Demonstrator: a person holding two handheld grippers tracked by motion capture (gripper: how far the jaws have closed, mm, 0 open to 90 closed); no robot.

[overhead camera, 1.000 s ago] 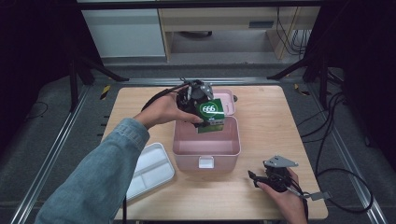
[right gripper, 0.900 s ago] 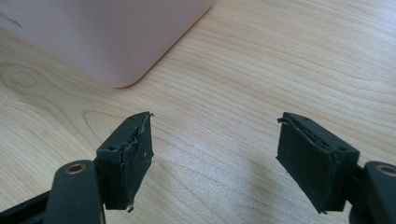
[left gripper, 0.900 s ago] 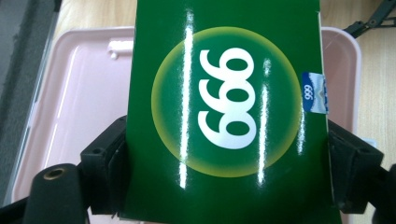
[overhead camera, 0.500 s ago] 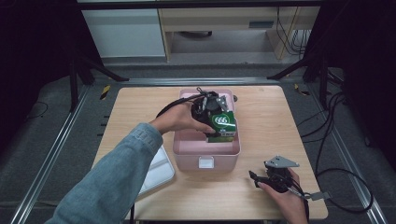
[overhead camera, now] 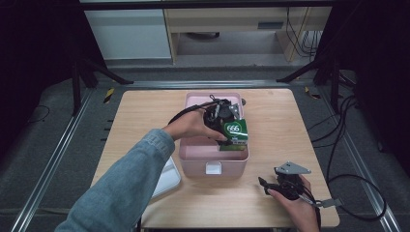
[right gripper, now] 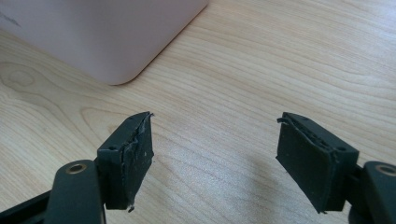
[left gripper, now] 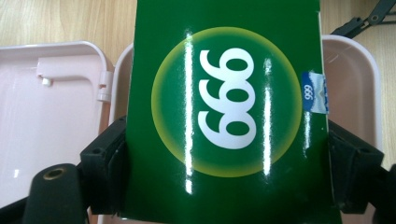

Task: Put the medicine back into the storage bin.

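Green box (left gripper: 226,112) is pinched by the left tool (overhead camera: 227,126) over the pink bin (overhead camera: 193,152); lower it level before releasing. Right tool (right gripper: 215,158) rests spread on the table (right gripper: 261,70).

A light wooden desk (overhead camera: 135,116) is filling the frame's centre, and a white cabinet (overhead camera: 125,34) is standing at upper left.

Green box (left gripper: 224,112) between fingers (left gripper: 105,163), pink bin (left gripper: 355,84)
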